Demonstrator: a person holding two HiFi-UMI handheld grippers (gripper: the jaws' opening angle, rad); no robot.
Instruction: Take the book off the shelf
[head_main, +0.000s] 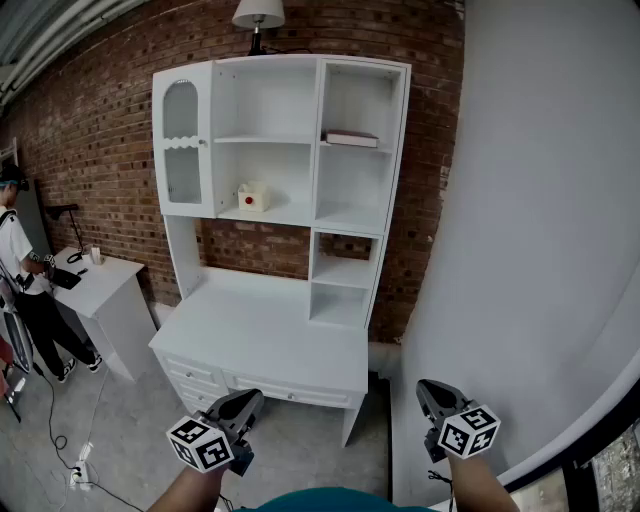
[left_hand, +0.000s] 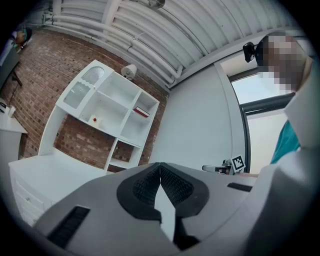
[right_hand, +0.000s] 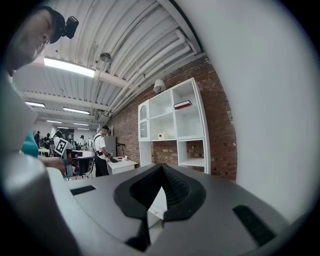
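Note:
A dark red book (head_main: 351, 138) lies flat on the upper right shelf of a white desk hutch (head_main: 300, 100) against the brick wall. It also shows as the small red book (left_hand: 142, 111) in the left gripper view and as the book (right_hand: 182, 104) in the right gripper view. My left gripper (head_main: 250, 401) is held low in front of the desk, far below the book, its jaws shut and empty. My right gripper (head_main: 429, 391) hangs to the right of the desk near the white wall, also shut with nothing in it.
A small cream box with a red dot (head_main: 253, 196) sits on the hutch's middle shelf. The white desk top (head_main: 270, 330) lies below it. A lamp (head_main: 258, 14) stands on top. A person (head_main: 25, 280) stands at a small white table (head_main: 105, 285) on the left. A white wall (head_main: 540, 200) fills the right.

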